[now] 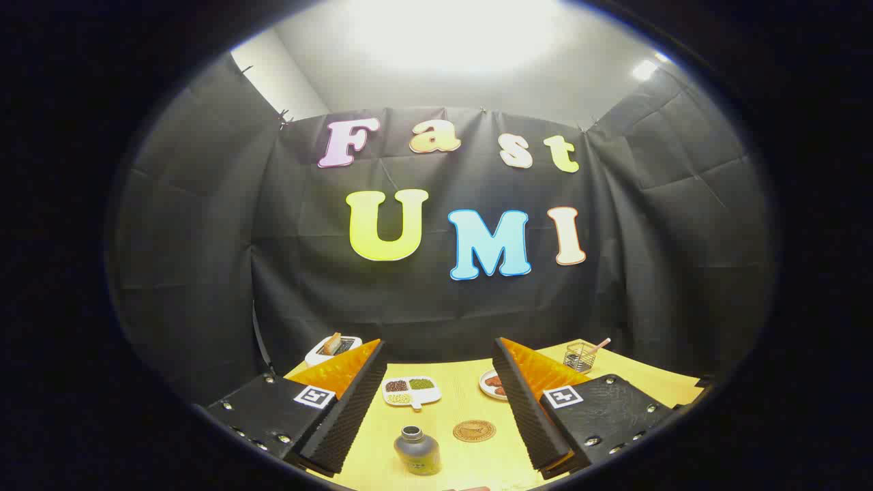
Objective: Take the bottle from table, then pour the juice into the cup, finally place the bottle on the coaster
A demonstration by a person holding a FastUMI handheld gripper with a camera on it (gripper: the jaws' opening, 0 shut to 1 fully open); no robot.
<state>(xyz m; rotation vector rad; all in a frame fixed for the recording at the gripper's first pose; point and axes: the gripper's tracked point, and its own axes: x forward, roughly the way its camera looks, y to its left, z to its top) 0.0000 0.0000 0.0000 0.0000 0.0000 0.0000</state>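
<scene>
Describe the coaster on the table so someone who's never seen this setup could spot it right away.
On the yellow table, look between the fingers of the open gripper. Beside the small grey open-topped bottle lies the round flat brown coaster. Unlike the white divided dish of beans beyond it, it is a thin embossed disc holding nothing.

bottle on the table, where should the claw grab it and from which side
Probably round the middle of its body, coming in level from the near side. The bottle stands upright on the table, between the open claw's fingers. Its neck is narrow and open at the top; the rounded body gives both fingers more to press on.
</scene>
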